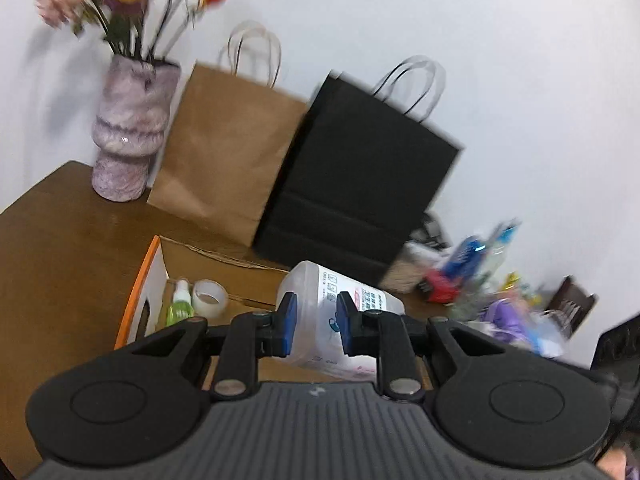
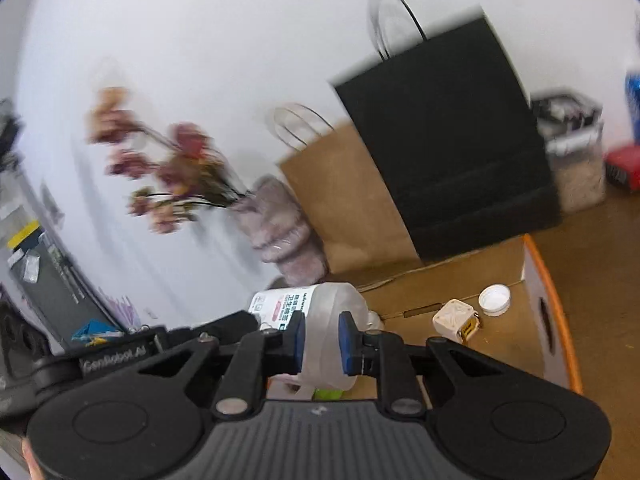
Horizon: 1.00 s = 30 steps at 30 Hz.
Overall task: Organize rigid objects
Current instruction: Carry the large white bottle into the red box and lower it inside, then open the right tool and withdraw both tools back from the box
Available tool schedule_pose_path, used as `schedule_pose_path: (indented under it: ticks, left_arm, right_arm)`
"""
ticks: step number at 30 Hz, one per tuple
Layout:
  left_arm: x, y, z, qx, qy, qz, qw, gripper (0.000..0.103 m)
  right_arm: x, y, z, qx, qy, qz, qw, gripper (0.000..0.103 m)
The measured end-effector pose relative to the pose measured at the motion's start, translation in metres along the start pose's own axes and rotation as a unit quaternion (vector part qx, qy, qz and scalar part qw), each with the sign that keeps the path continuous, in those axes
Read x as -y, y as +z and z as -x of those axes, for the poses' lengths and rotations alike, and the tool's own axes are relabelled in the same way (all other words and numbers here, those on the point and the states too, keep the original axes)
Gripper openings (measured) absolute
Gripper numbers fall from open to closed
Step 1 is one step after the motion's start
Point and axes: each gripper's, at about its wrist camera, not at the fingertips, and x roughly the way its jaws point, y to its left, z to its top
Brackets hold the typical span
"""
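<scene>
Bottle gripped by both grippers, its btm end hidden.

A lived-in home room: a wooden bench against a plain white wall carries a vase of flowers, with a brown paper bag and black paper bag beside the vase.

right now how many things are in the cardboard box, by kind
spray bottle: 1
tape roll: 1
white cap: 1
charger cube: 1
total: 4, not counting the big bottle held over the box
</scene>
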Motion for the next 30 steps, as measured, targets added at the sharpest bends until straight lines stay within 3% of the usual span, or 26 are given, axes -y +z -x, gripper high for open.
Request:
schedule_pose_path:
  ticks: [6,11,13,16,19,22,23,28,30]
  left_arm:
    - [-0.034,0.013,-0.117,-0.069,0.049,0.017,0.9963,0.021]
    - [-0.056,0.003,-0.169,-0.119,0.063,0.03,0.9905,0.024]
    - [-0.048,0.005,-0.173,-0.112,0.067,0.002,0.9914,0.026]
    - [-0.043,0.006,-0.182,-0.123,0.074,-0.017,0.9895,0.029]
    - [-0.048,0.002,-0.194,-0.129,0.074,-0.007,0.9889,0.032]
    - [-0.055,0.004,-0.191,-0.123,0.068,0.01,0.99,0.039]
    - [-0.056,0.006,-0.185,-0.115,0.072,0.009,0.9907,0.045]
    - [-0.044,0.026,-0.129,-0.08,0.09,-0.041,0.9918,0.053]
    - [-0.038,0.033,-0.102,-0.072,0.105,-0.063,0.9898,0.062]
  right_arm:
    - [0.048,0.026,-0.108,-0.073,-0.054,-0.024,0.996,0.017]
    - [0.065,0.022,-0.159,-0.098,-0.098,0.006,0.99,0.02]
    - [0.065,0.024,-0.164,-0.104,-0.102,0.011,0.989,0.021]
    - [0.055,0.026,-0.169,-0.1,-0.141,0.073,0.982,0.019]
    - [0.053,0.027,-0.166,-0.094,-0.156,0.088,0.979,0.019]
    - [0.054,0.03,-0.157,-0.089,-0.15,0.085,0.981,0.025]
    - [0.054,0.03,-0.15,-0.087,-0.148,0.087,0.981,0.029]
    - [0.033,0.04,-0.108,-0.069,-0.151,0.11,0.98,0.032]
    - [0.021,0.041,-0.085,-0.061,-0.157,0.126,0.978,0.04]
